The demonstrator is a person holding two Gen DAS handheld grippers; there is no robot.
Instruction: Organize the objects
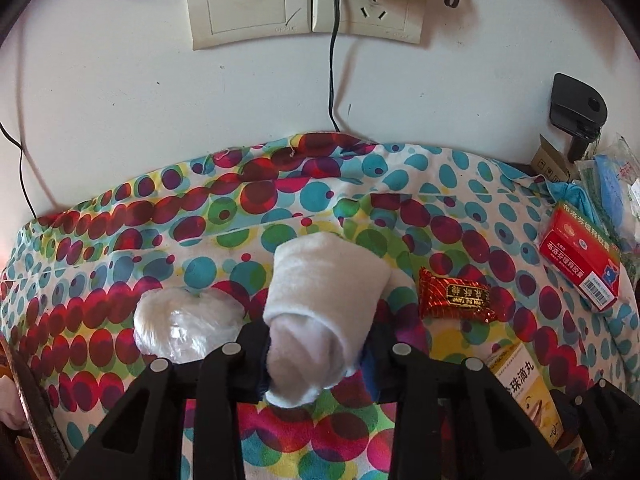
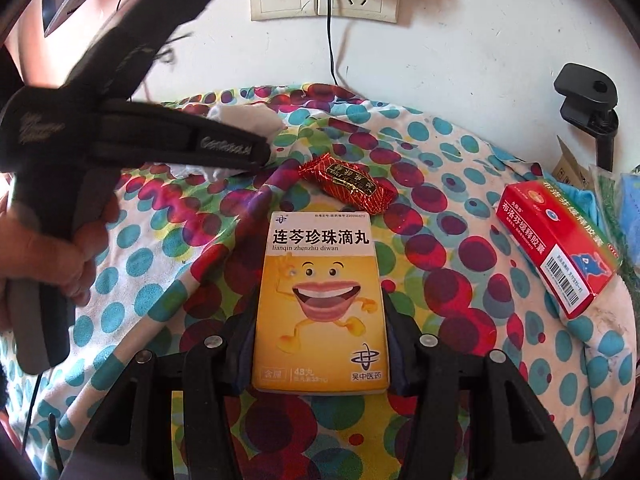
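My left gripper (image 1: 316,344) is shut on a rolled white cloth (image 1: 320,300) and holds it over the spotted tablecloth (image 1: 120,240). My right gripper (image 2: 320,344) is shut on a yellow medicine box (image 2: 320,300) with a cartoon mouth; its corner shows in the left wrist view (image 1: 524,392). A red candy wrapper (image 2: 348,186) lies just beyond the box, also in the left wrist view (image 1: 456,296). A red medicine box (image 2: 556,244) lies at the right, also in the left wrist view (image 1: 580,260). The left gripper's body (image 2: 120,136) crosses the right wrist view over the cloth (image 2: 244,120).
A clear plastic-wrapped white bundle (image 1: 184,320) lies left of the cloth. Wall sockets (image 1: 304,4) with plugged cables hang on the white wall behind. A black clamp (image 2: 588,108) and packets (image 1: 608,184) crowd the far right edge.
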